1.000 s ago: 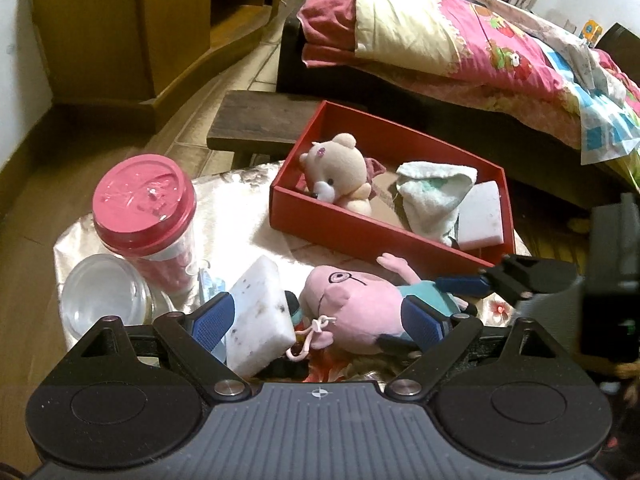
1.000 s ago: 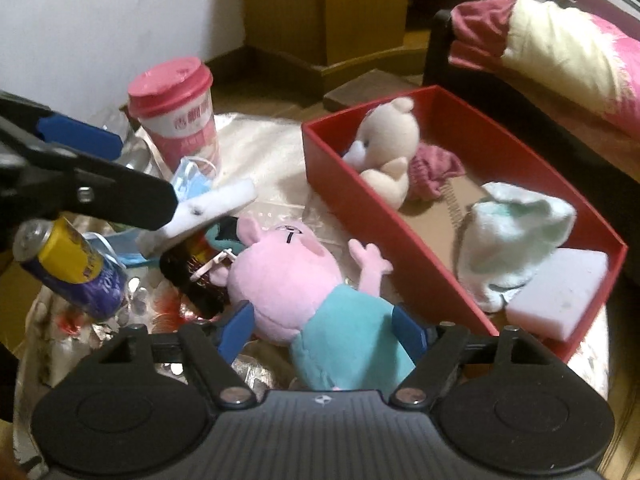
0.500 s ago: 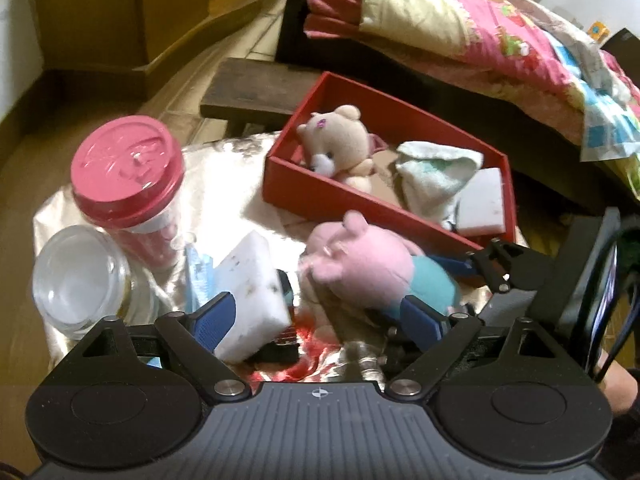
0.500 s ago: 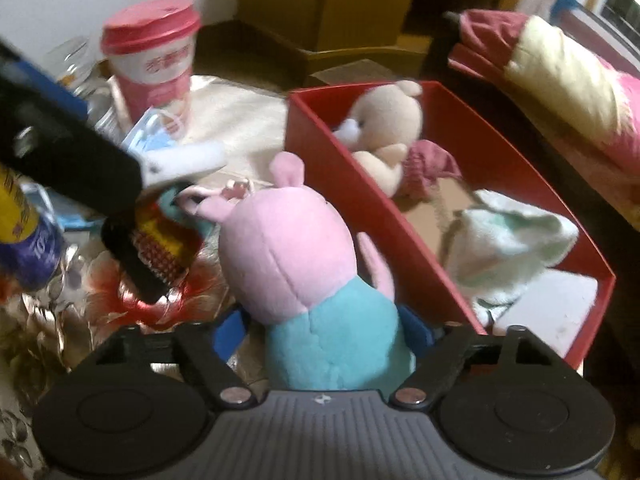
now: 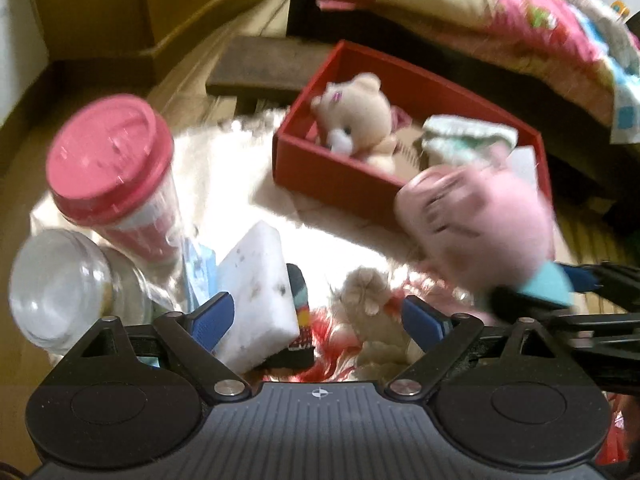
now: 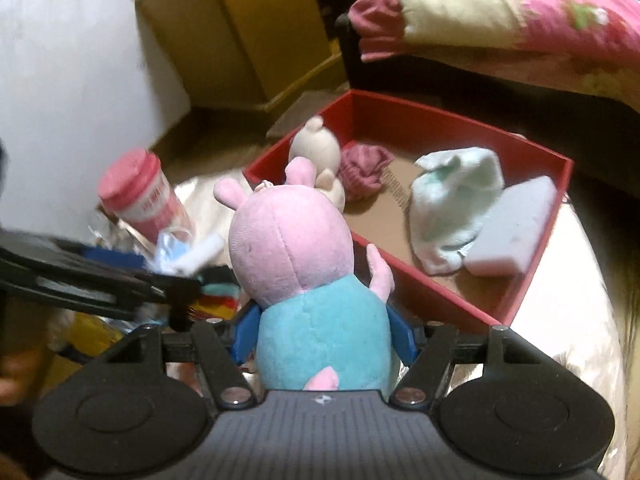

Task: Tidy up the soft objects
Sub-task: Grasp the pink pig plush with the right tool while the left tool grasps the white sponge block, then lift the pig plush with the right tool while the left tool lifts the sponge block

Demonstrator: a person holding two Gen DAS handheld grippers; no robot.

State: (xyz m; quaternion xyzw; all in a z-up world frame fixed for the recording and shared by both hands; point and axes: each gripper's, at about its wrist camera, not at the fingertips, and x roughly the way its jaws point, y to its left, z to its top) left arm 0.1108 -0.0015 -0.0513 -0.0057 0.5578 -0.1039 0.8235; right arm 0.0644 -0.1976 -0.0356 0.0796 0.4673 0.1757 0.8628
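My right gripper [image 6: 324, 336] is shut on the pink pig plush [image 6: 296, 240] by its teal body and holds it up off the table, just short of the red box [image 6: 532, 280]. The plush shows blurred in the left wrist view [image 5: 480, 224]. The red box [image 5: 332, 176] holds a beige teddy bear [image 5: 360, 116], a pale green cloth [image 6: 452, 208] and a white sponge [image 6: 512, 236]. My left gripper [image 5: 320, 316] is open and low over the table, with a speckled white sponge [image 5: 256, 288] and a dark striped sock [image 5: 300, 308] between its fingers.
A pink-lidded cup [image 5: 108, 164] and a clear glass jar [image 5: 56, 284] stand at the left. A beige fuzzy item [image 5: 368, 308] lies by the left gripper's right finger. A blue mask [image 5: 200, 272] lies by the cup. A bed [image 5: 520, 12] is behind the box.
My right gripper has lifted the pig plush off the table and carried it up toward the red box. The left gripper has moved slightly closer to the sponge.
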